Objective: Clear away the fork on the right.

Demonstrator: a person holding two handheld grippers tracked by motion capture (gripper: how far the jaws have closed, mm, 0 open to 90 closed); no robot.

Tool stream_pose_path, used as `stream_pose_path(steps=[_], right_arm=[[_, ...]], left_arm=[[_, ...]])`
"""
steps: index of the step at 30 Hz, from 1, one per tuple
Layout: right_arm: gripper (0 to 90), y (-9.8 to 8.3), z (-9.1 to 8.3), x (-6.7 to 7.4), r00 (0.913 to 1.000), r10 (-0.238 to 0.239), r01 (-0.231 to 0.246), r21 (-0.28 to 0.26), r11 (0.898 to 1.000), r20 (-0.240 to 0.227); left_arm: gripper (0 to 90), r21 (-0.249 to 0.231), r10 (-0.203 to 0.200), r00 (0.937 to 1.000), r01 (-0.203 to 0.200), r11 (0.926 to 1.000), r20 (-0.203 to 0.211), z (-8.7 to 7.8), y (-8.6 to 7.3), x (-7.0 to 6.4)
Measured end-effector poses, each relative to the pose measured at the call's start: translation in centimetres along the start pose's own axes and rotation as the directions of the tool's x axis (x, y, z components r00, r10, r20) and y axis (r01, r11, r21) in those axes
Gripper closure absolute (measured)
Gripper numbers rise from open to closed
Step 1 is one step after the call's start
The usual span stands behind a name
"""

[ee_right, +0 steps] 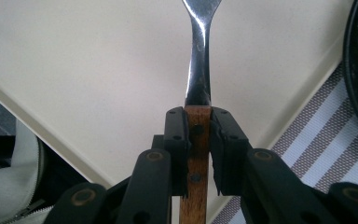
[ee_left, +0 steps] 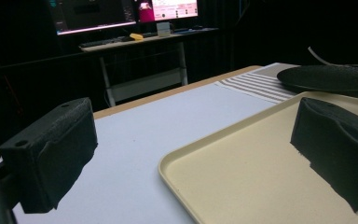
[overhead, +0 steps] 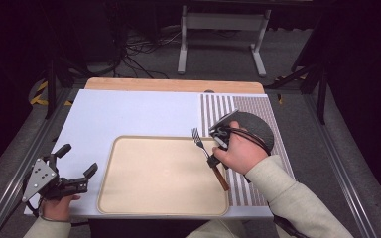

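Right tool [ee_right: 198, 135]: clamped on the wooden handle of the fork [ee_right: 199, 65], just below the metal neck; a grip that near the head probably steadies the tines for placing.
Fork position: tines held out over the right edge of the tray [overhead: 129, 198], handle slanting back toward the person's hand [overhead: 240, 151], so it looks bound for the tray.
Left tool [overhead: 72, 171]: jaws spread, nothing between them, resting at the surface's [overhead: 129, 114] near left corner, apparently on standby.
Tray: beige, bare, central on the surface, likely the receiving spot.
Plate [overhead: 258, 126]: dark, on the striped mat [overhead: 278, 148], just beyond the right hand.
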State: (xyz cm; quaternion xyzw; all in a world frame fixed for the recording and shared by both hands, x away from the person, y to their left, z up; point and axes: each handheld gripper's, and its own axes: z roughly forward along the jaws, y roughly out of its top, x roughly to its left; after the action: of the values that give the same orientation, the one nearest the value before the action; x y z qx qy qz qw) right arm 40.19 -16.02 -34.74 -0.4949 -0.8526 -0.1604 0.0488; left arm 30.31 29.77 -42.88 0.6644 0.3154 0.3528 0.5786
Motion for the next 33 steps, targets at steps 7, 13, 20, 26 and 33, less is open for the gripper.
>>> stream_pose_path(steps=[7,13,20,26,33], right_arm=[[77.4,0.3,1.1,0.2,0.999,0.043,-0.043,0.012,0.999,0.008],[77.3,0.6,2.7,0.2,0.9974,0.071,-0.072,0.048,0.996,0.015],[77.3,0.8,3.9,0.3,0.9932,0.112,-0.114,0.076,0.991,0.032],[77.3,0.7,4.8,0.7,0.9908,0.127,-0.131,0.106,0.986,0.047],[77.3,0.8,5.6,0.7,0.988,0.147,-0.152,0.129,0.98,0.048]], left_arm=[[0.9,-0.003,0.0,1.0,0.0,1.0,-0.002,0.0,0.0,0.0],[0.8,-0.004,-0.003,1.0,0.003,1.0,0.0,0.0,0.0,0.0],[0.9,-0.004,-0.003,1.0,0.003,1.0,0.001,0.0,0.0,0.0],[0.9,-0.004,-0.001,1.0,0.001,1.0,0.002,0.0,0.0,0.0],[0.9,-0.003,0.001,1.0,-0.001,1.0,0.003,-0.1,0.1,0.0]])
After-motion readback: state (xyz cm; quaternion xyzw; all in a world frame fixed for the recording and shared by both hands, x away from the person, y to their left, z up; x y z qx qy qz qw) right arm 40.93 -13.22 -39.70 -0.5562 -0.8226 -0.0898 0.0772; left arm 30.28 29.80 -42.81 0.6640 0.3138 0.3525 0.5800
